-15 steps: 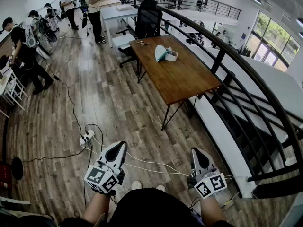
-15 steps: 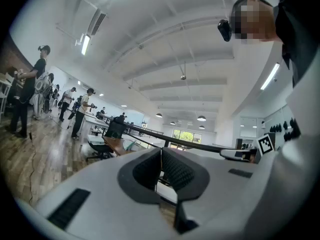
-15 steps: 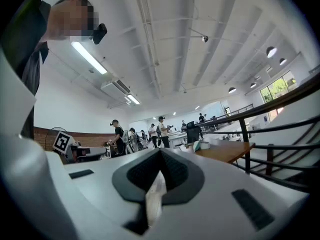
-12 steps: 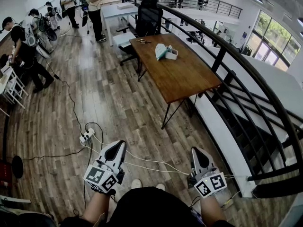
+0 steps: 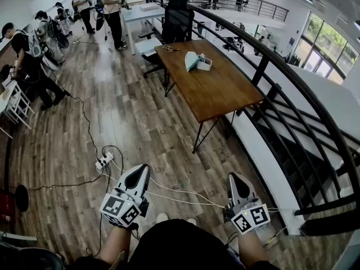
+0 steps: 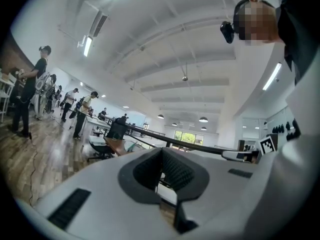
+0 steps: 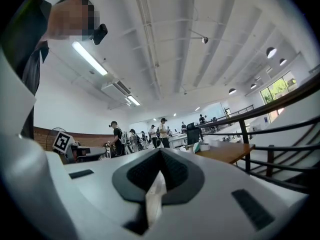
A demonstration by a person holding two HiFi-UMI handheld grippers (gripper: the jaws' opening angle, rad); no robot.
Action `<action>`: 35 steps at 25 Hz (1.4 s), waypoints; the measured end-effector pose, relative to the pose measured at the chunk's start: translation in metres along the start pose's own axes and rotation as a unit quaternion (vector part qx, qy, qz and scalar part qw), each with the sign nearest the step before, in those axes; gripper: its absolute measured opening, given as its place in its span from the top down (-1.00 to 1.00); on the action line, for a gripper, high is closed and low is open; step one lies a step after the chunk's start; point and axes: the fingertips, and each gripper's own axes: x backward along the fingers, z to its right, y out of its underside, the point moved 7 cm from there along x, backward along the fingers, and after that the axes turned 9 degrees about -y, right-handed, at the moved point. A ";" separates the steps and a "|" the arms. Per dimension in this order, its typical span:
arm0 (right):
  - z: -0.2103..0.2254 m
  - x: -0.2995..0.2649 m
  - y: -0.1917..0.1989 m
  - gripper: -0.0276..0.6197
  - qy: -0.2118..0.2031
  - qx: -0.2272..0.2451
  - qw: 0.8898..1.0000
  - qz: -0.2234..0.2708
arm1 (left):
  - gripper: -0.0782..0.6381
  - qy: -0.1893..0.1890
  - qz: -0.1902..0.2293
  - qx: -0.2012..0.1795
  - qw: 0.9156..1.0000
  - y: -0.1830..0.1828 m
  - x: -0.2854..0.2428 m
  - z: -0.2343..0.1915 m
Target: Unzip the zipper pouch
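Note:
The zipper pouch [image 5: 190, 61], pale teal and white, lies at the far end of a brown wooden table [image 5: 216, 91], next to a small white box [image 5: 203, 65]. Both grippers hang low in front of my body over the wooden floor, far from the table. My left gripper [image 5: 143, 169] is shut with nothing between its jaws. My right gripper [image 5: 232, 177] is shut and empty too. From the left gripper view its jaws [image 6: 161, 153] meet, and the table is small in the distance. Past the closed right gripper [image 7: 160, 154], the table [image 7: 226, 152] and pouch [image 7: 196, 146] stand ahead on the right.
A black metal railing [image 5: 270, 75] runs along the table's right side. A black office chair [image 5: 176, 20] stands at its far end, with a white desk [image 5: 138, 13] beyond. Cables and a power strip [image 5: 102, 163] lie on the floor ahead. Several people stand at far left.
Both grippers stay almost where they were, still shut. The people at far left have shifted a little.

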 end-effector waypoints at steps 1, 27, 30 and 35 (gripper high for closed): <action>0.000 0.001 -0.001 0.94 -0.001 -0.001 1.000 0.001 | 0.74 0.002 0.002 0.001 1.000 -0.001 -0.001 0.002; 0.025 0.067 -0.019 0.25 -0.001 0.030 0.998 0.052 | 0.22 -0.013 0.010 -0.019 1.000 0.005 -0.003 0.073; 0.034 0.077 -0.015 -0.06 -0.001 0.020 0.998 0.057 | 0.10 -0.015 0.007 -0.024 1.000 0.012 -0.002 0.086; 0.042 0.081 -0.013 -0.19 -0.002 0.009 0.999 0.054 | -0.01 -0.019 0.002 -0.022 1.000 0.018 -0.007 0.093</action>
